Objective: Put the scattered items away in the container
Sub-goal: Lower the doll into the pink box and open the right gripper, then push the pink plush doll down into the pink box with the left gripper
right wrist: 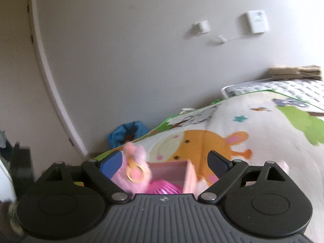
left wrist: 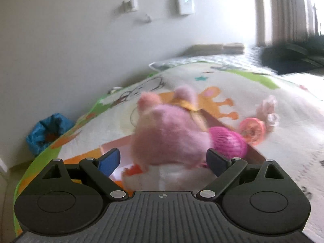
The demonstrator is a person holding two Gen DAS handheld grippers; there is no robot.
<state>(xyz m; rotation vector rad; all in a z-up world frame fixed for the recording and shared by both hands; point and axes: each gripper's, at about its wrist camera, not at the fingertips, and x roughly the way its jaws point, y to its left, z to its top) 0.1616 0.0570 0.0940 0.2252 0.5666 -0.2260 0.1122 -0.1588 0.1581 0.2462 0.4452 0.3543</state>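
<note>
Work surface: a cartoon-printed play mat (left wrist: 202,85) laid over a quilted mattress (right wrist: 283,89), set against a plain grey wall (left wrist: 70,40). A white wall unit (right wrist: 256,21) is mounted high. A blue bag (left wrist: 47,130) lies on the floor beside the mat.

Left tool (left wrist: 163,160): fingers spread, released, with the pink plush toy (left wrist: 170,133) between them, above the pink box (left wrist: 257,154).

Right tool (right wrist: 165,162): fingers spread, grasping nothing.

The pink mesh ball (left wrist: 228,141) sits in the box. An orange round toy (left wrist: 252,130) lies on the mat just beside it.
</note>
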